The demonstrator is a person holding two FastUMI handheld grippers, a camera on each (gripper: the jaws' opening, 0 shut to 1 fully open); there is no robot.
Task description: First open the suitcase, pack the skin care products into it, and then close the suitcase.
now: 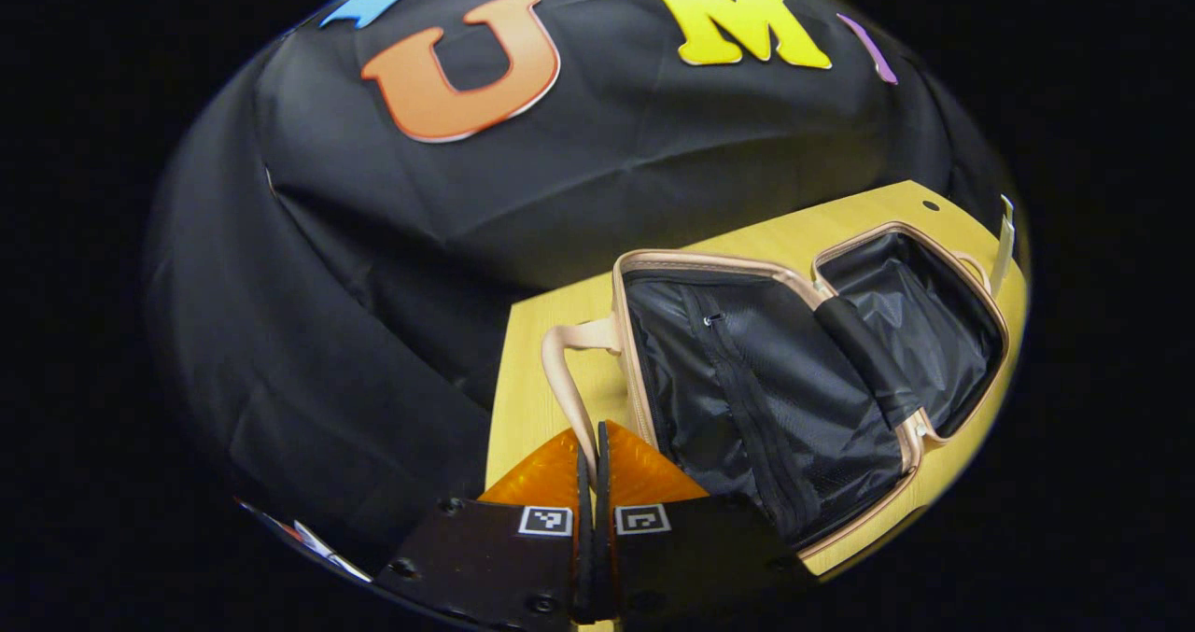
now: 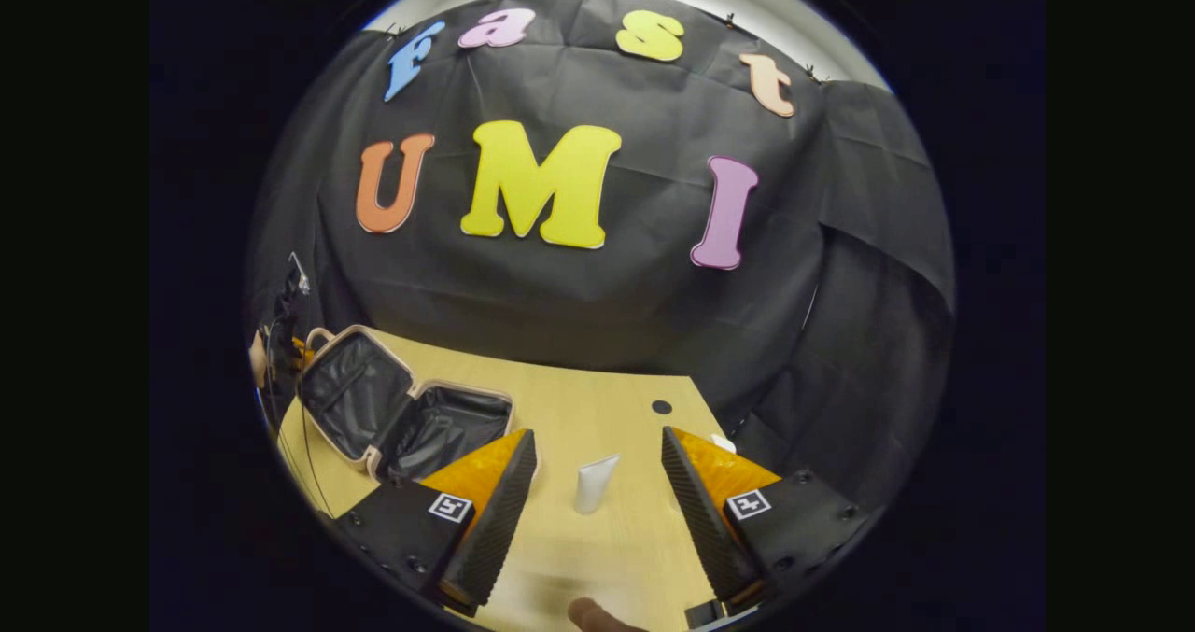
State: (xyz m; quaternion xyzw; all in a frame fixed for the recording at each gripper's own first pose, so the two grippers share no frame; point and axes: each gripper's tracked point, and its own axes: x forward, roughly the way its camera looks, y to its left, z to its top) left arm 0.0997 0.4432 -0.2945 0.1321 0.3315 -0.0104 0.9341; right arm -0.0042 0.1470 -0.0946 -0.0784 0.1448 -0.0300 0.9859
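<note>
since the suitcase [image 1: 794, 380] already lies spread open on the wooden table [image 1: 532, 399], both dark-lined halves facing up, the opening step looks done and packing is what remains. it sits toward one end of the table, its far half reaching close to the table's edge, while the near half with the mesh zip pocket [image 1: 747, 371] lies next to the left gripper [image 1: 596, 464]. that gripper is clenched on the suitcase's pale handle [image 1: 565, 380], the strap running down between the closed fingers, probably to steady the case while the other hand works. in the right gripper view the right gripper [image 2: 597, 478] hangs released, fingers wide apart, lined up on a white tube [image 2: 595, 483] standing upright on bare wood between them but farther off, untouched. clear tabletop lies between tube and suitcase [image 2: 401, 417], so the carry looks unobstructed. a small white item [image 2: 722, 442] peeks from behind the right finger; what it is i cannot tell.
</note>
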